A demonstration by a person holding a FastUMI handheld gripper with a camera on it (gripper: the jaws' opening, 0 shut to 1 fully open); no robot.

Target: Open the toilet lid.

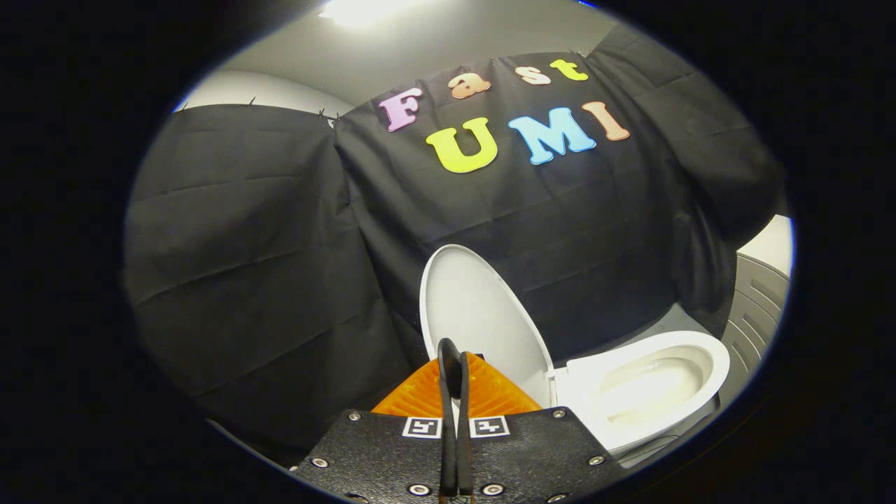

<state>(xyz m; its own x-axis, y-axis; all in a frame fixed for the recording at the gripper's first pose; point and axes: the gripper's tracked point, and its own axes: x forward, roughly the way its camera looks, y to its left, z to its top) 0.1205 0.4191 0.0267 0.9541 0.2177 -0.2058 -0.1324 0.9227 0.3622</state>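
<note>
The gripper (453, 364) is sitting with its two fingers pressed together, closed on nothing, their tips meeting in front of the lower part of the lid (476, 315). The tips are overlapping the lid's lower edge in this view, but whether they are touching it cannot be told. The lid is standing raised, its pale inner face turned toward the camera and leaning back against the black cloth wall (280, 245) behind it. Just right of the fingers, the toilet (651, 388) is lying open, its white seat ringing the bowl. Beyond the toilet, at the far right, a grey ribbed panel (759, 308) is curving away, and above the cloth a ceiling light (360, 10) is glowing.
</note>
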